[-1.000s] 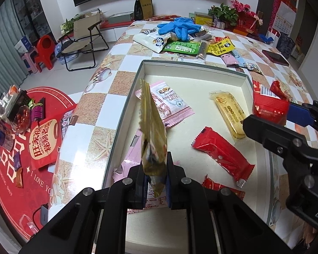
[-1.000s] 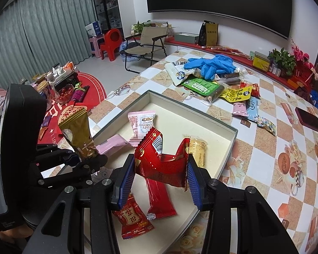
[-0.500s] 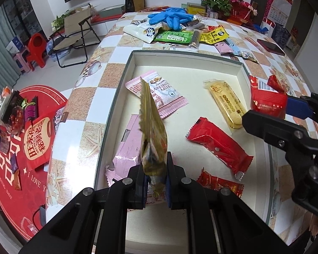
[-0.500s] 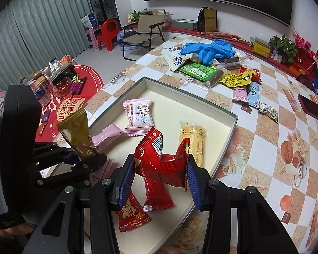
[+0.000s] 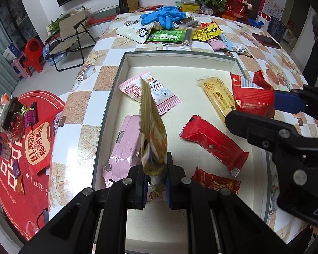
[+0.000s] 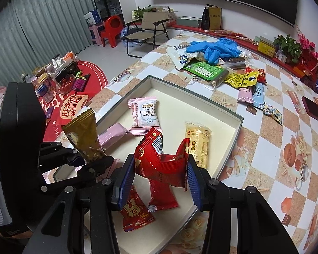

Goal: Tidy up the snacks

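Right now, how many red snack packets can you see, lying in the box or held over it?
3. A long red packet lies mid-box, a smaller red packet lies nearer the cameras, and a crumpled red packet is held in the right gripper. More may be hidden.

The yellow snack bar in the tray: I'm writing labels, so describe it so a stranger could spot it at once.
Find the shallow cream tray on the checkered table. The yellow snack bar lies flat inside, near the tray's wall on the side towards the phone. It is the only pale yellow, translucent wrapper there; its neighbours are red or pink.
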Available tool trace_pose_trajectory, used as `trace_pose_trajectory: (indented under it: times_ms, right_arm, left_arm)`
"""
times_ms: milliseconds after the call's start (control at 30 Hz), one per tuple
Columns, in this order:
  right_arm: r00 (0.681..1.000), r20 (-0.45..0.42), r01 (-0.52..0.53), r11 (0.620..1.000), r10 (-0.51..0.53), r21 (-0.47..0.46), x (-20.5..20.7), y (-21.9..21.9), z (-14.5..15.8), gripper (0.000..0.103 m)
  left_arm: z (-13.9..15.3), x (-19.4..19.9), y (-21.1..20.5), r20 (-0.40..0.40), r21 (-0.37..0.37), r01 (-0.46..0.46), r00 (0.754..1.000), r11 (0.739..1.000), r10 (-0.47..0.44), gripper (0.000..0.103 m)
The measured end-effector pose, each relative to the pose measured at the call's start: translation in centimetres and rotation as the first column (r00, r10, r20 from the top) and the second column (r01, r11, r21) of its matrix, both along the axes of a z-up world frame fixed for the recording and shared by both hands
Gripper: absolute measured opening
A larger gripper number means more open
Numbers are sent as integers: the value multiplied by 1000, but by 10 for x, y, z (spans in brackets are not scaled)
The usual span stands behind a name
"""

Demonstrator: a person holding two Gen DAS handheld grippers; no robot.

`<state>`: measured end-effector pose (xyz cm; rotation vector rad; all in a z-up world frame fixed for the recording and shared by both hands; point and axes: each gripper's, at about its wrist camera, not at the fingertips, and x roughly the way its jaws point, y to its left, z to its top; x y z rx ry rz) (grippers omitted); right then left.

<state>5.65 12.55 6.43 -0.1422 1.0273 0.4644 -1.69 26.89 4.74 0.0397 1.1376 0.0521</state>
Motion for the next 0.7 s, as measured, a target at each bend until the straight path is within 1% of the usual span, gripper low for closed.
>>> trace_pose_trajectory:
  times_ms: [700]
  right_arm:
    - [1000, -20, 3, 1000, -3, -7, 5, 5, -7, 48]
  left_arm:
    - [-1, 2, 2, -2, -5, 1, 1000, 1000, -1, 14]
